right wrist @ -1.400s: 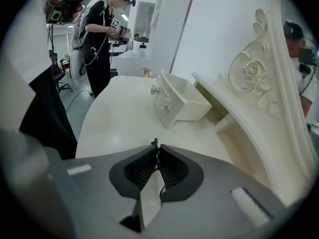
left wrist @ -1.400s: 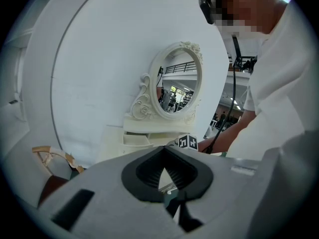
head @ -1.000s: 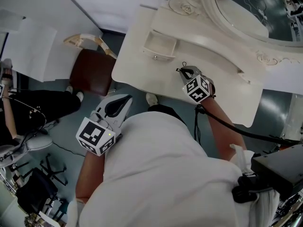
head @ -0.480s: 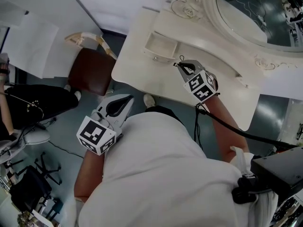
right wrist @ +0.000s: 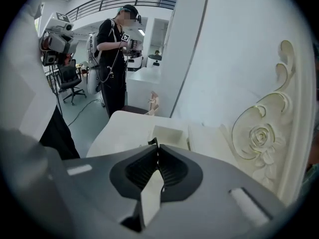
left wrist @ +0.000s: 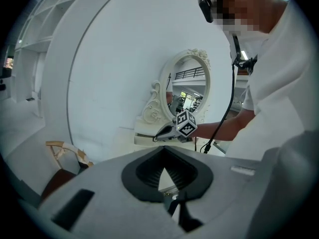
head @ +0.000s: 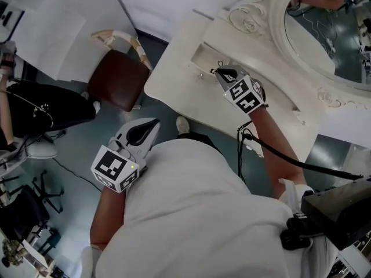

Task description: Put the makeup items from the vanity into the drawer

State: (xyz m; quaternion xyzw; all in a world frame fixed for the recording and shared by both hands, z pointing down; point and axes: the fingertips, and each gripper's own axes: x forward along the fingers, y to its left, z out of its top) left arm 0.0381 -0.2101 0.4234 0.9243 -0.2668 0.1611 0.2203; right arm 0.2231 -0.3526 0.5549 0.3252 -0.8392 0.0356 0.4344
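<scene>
No makeup item shows in any view. The white vanity (head: pixel 174 80) carries a small open drawer (head: pixel 201 58) on its upper shelf; the same drawer (right wrist: pixel 168 133) lies just past my right jaws in the right gripper view, and its inside looks empty. My right gripper (head: pixel 222 72) hovers at the drawer's near right side, shut with nothing seen between the jaws. My left gripper (head: pixel 152 123) is held low beside my body, over the floor and off the vanity, also shut and empty. From the left gripper view I see the right gripper (left wrist: pixel 160 132) at the vanity.
An oval mirror (head: pixel 324 33) in a carved white frame (right wrist: pixel 259 133) stands behind the drawer. A brown-seated chair (head: pixel 116 81) sits left of the vanity. A person in black (right wrist: pixel 113 49) stands further off by an office chair (right wrist: pixel 70 78). A cable (head: pixel 301 164) trails from my right arm.
My right gripper has moved up and left along the vanity, closer to the open drawer. The left gripper has hardly moved. The head view has shifted.
</scene>
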